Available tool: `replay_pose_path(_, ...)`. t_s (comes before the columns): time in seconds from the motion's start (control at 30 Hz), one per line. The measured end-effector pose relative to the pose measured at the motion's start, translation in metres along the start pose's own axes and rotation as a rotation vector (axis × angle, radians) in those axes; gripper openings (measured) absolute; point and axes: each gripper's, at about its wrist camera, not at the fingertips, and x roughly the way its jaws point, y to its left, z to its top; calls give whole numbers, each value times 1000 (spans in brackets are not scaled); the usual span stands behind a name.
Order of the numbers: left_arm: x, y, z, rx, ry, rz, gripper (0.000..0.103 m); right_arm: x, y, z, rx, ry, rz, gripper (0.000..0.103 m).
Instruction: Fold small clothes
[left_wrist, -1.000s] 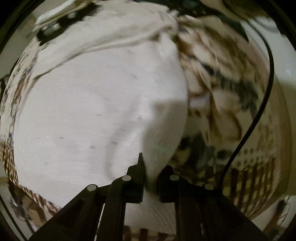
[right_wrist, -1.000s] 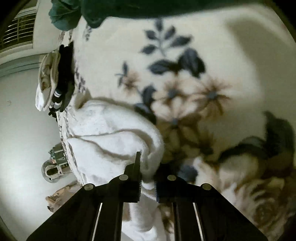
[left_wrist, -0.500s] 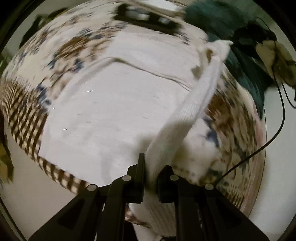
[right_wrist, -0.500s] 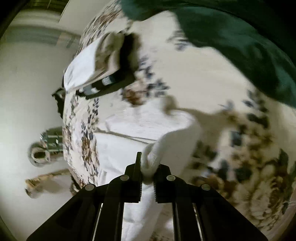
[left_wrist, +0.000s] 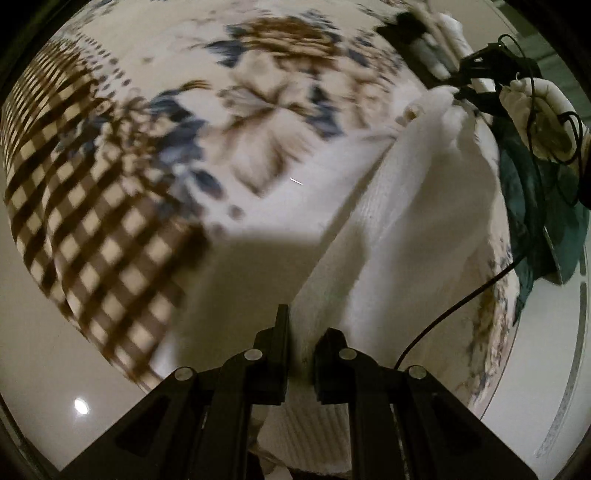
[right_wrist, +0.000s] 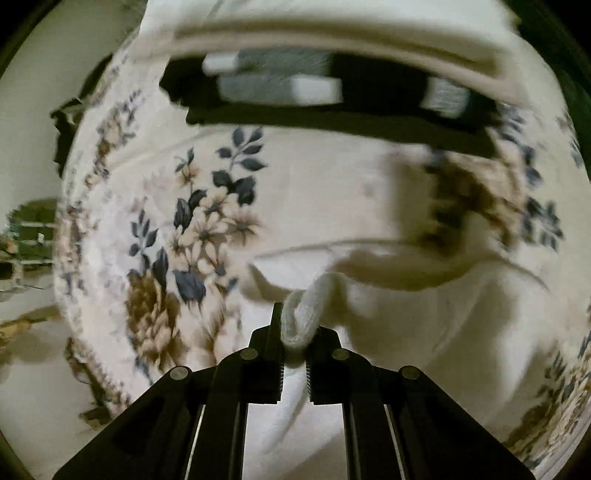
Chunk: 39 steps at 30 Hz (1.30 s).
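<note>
A white knitted garment (left_wrist: 406, 229) is stretched above a floral blanket (left_wrist: 258, 103) between my two grippers. My left gripper (left_wrist: 301, 354) is shut on one edge of it. The cloth runs up and to the right, where my right gripper (left_wrist: 476, 85) and the gloved hand holding it pinch the far end. In the right wrist view my right gripper (right_wrist: 295, 354) is shut on a bunched, rolled edge of the white garment (right_wrist: 424, 306), which hangs down onto the floral blanket (right_wrist: 207, 221).
A stack of folded clothes, white over black (right_wrist: 332, 88), lies at the far side of the blanket. A dark green cloth (left_wrist: 535, 221) lies at the right. A black cable (left_wrist: 461, 299) trails over the blanket's edge. The brown checked border (left_wrist: 92, 192) meets pale floor (left_wrist: 55, 350).
Both grippers have lifted and swung while still gripping the white garment. It is now pulled into a taut fold between them, and both views have swept across the blanket toward the folded stack.
</note>
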Motion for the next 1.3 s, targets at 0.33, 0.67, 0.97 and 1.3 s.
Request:
replay_pose_path(0.33,21,77,21,-135,197,-121,28,51,31,6,5,70,-49,48)
replay_pose_path(0.67,-7,86,25,-1,217,-2,57,-16,-41,-204,-17,21,21,69)
replay_pose_path(0.97,2,38,20,117,301,122,57,90,-99,-438,233,374,86,66)
replay_pose_path(1.3,-1,-100,175,314,71,-39,57,-14,-186,-311,454,-65,218,66)
